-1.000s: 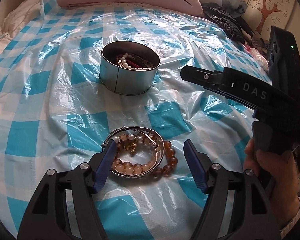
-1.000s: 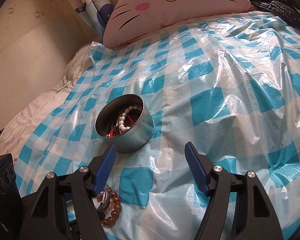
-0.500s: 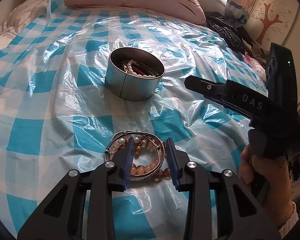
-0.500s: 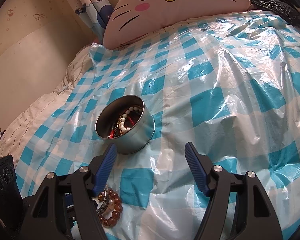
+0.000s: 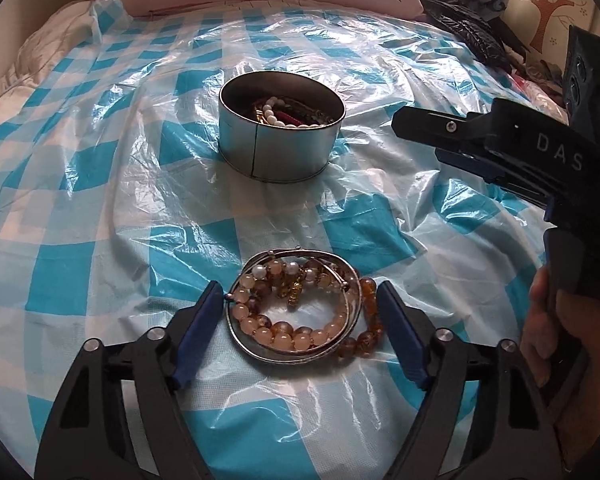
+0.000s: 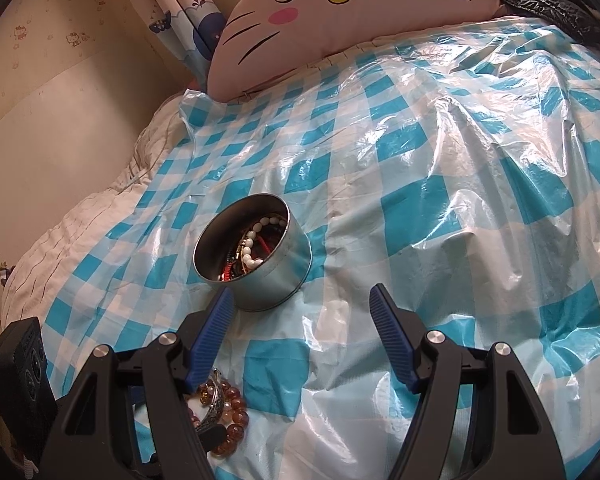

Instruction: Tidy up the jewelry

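A pile of bracelets (image 5: 300, 312) lies on the blue-checked plastic sheet: silver bangles, pale bead strands and an amber bead strand. My left gripper (image 5: 302, 296) is open, its blue fingers on either side of the pile. A round metal tin (image 5: 281, 128) with beads and other jewelry inside stands farther back. My right gripper (image 6: 302, 298) is open and empty, hovering just right of the tin (image 6: 256, 256); it also shows in the left wrist view (image 5: 452, 136). The pile shows low left in the right wrist view (image 6: 224, 412).
A pink cat-face pillow (image 6: 352, 12) lies at the head of the bed. Dark clothing (image 5: 468, 32) sits at the far right edge. A wall (image 6: 40, 120) runs along the bed's left side. The plastic sheet (image 6: 460, 200) is crinkled.
My left gripper closed partway half a second ago, then opened wide again around the bracelet pile. It also moved closer to the pile. The right gripper barely moved.
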### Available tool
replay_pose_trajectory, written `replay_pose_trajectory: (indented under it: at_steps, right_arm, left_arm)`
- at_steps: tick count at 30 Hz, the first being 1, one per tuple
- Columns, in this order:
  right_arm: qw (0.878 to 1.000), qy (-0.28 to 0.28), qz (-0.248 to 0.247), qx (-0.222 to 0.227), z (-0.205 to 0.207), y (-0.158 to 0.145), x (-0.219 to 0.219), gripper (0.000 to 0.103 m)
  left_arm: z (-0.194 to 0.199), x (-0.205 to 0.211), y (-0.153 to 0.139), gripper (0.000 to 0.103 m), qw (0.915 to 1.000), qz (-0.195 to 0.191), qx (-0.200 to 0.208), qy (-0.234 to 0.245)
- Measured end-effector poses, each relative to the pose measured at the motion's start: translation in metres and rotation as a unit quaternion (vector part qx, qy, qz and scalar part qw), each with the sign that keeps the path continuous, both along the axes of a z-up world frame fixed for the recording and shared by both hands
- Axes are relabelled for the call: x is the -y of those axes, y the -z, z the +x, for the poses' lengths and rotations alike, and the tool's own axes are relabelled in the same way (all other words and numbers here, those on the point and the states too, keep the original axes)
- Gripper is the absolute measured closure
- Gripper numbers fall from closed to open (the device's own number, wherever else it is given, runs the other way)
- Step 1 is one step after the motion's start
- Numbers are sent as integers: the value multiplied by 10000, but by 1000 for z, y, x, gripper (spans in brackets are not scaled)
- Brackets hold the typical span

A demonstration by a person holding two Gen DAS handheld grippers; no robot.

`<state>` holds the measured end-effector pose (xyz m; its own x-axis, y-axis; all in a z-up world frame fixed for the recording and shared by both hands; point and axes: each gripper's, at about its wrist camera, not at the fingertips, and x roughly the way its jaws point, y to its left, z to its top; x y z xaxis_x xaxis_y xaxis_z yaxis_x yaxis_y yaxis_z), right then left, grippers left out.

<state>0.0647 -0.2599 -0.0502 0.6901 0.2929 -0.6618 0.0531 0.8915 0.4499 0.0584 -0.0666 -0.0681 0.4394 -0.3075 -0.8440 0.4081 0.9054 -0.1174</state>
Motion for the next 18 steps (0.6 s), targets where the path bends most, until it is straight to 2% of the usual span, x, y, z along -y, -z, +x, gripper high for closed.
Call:
replay_pose_trajectory:
  at_steps: [6, 10, 13, 16, 18]
  right_arm:
    - [10000, 55, 75, 14, -1, 0, 3, 35]
    - [9999, -12, 105, -1, -1, 1, 2, 35]
    - [9998, -175, 83, -80, 0, 3, -4, 35]
    - [9983, -528, -46, -243, 4, 10, -18, 35]
    - [9953, -830, -340, -357, 7, 13, -35, 35]
  left_arm:
    - [-5, -17, -18, 37, 9976, -612, 288, -132]
    - [-3, -35, -28, 37, 9934, -848, 500, -593]
    - [4, -58, -30, 37, 9865, -1225, 429, -1000]
    - [9, -73, -28, 37, 9805, -1394, 372, -1337]
    - [10, -76, -28, 37, 9791, -1394, 389, -1431]
